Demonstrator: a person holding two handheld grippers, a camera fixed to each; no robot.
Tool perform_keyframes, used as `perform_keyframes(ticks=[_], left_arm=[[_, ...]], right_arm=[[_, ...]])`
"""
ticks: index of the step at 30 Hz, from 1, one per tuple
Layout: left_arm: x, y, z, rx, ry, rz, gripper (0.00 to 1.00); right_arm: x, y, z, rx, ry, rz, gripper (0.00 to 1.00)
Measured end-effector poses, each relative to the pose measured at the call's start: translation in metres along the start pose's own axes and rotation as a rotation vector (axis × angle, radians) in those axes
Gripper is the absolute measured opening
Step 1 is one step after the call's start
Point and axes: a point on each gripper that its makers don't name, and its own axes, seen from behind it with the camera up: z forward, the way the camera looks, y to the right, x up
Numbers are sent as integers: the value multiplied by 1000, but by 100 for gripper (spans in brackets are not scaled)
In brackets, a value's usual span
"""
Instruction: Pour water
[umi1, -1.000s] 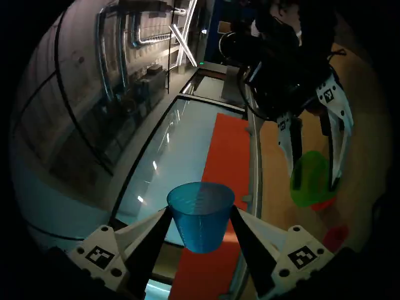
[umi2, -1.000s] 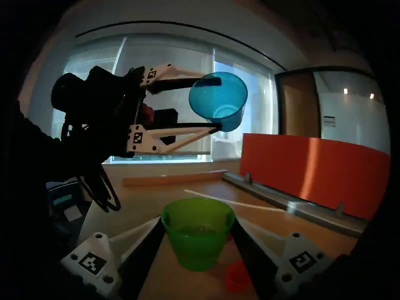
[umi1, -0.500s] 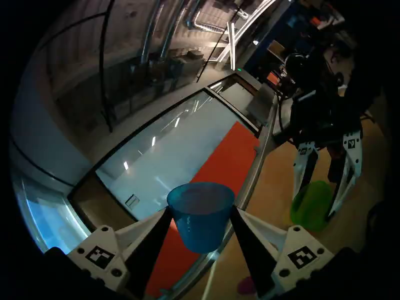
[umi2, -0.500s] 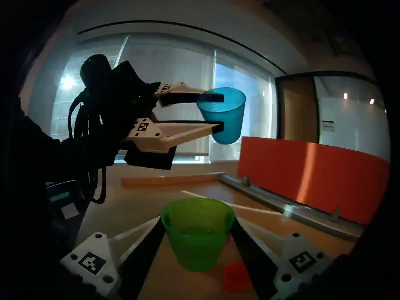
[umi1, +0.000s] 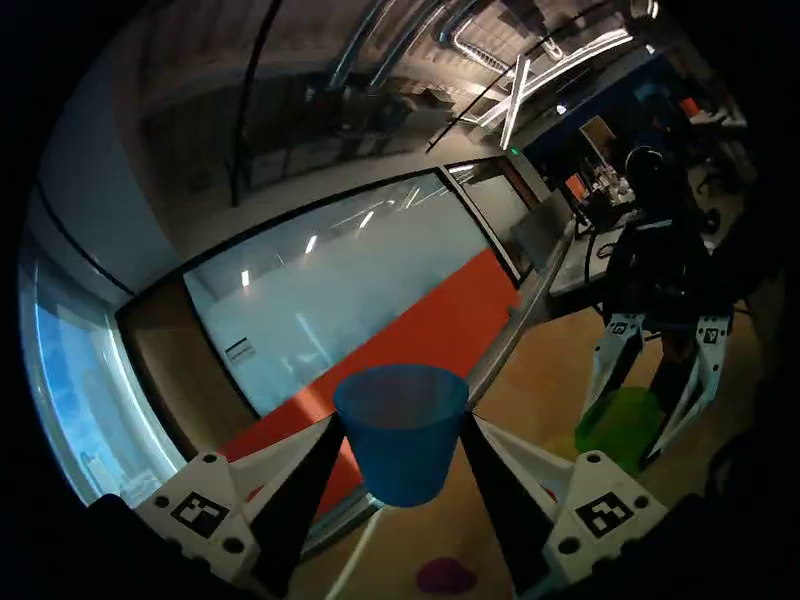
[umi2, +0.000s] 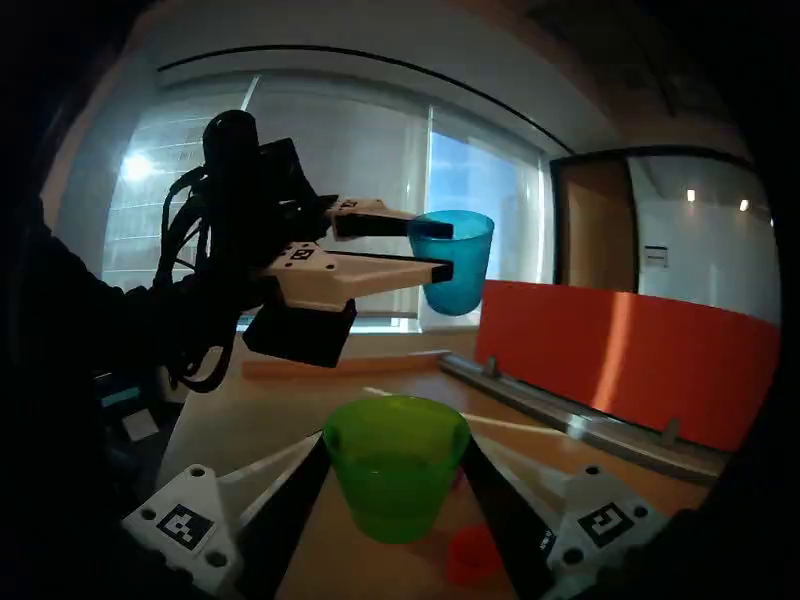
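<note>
Blue cup, upright and high above the table beyond the green cup, could spill wide if tipped before it sits over that rim (its contents cannot be seen). Left gripper clamps the blue cup by its sides; right gripper clamps the green one, low near the table.

The left claw is closed, both fingers pressing the sides of a blue cup. In the right gripper view it is held high, its fingers about level, reaching out from a dark arm at the left. The right claw sits lower, its two fingers clamped on either side of a green cup; in the left gripper view those fingers point downward.
</note>
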Motion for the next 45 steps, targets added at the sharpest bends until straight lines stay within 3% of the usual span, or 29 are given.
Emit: perform_keyframes(ticks=[12,18,27,33,45], left_arm=[[3,-9,-2,-30,19,-297,83],[-1,-12,-4,-35,16,-389,83],[-1,-4,-6,-63,24,-461,83],[-6,-2,-12,-62,10,-447,84],[-34,14,-27,-84,-34,-457,84]], right_arm=[[1,3,-2,-9,7,10,91],[0,4,-5,-15,10,6,91],[1,7,-8,-24,15,13,91],[4,6,-7,-28,14,10,91],[6,15,-19,-59,-3,28,91]])
